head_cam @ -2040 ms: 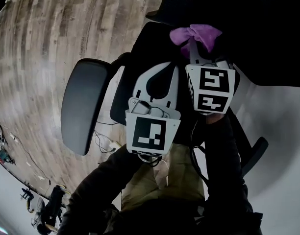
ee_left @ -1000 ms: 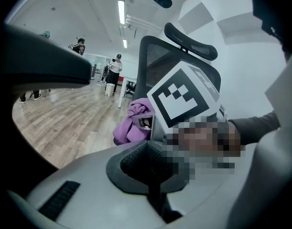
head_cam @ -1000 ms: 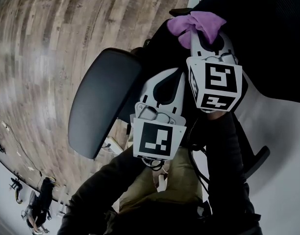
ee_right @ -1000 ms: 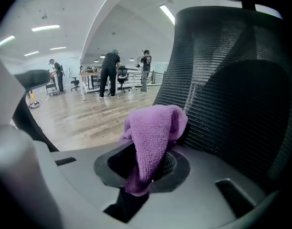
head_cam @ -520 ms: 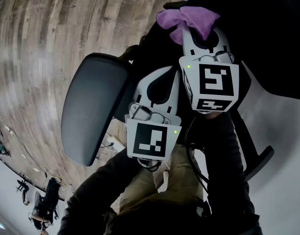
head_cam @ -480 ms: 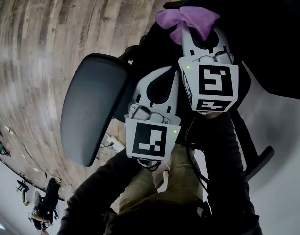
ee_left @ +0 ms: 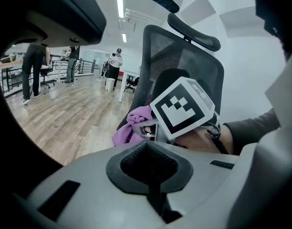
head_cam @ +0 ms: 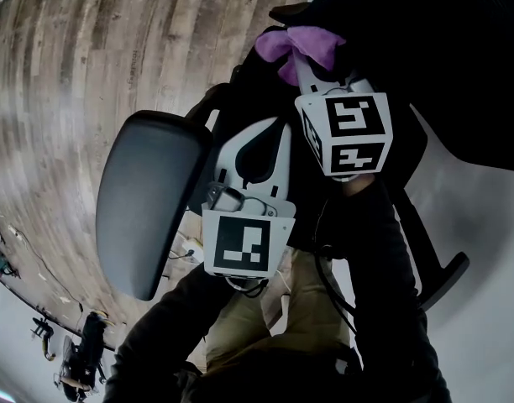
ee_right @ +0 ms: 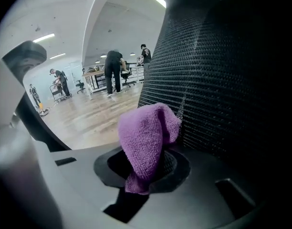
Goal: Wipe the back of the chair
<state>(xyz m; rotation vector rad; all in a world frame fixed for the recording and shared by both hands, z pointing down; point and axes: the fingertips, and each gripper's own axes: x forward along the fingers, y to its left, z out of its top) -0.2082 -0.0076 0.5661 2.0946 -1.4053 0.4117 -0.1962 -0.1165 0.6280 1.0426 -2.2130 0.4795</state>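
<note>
Right hand-held gripper, jaws clenched on a purple cloth; the cloth's bunched upper fold lies against the black mesh of the chair back. Left hand-held gripper, jaws pressed together with nothing between them, held just beside the right one and nearer the person in the head view. A black pad shows to its left, over the wooden floor.
</note>
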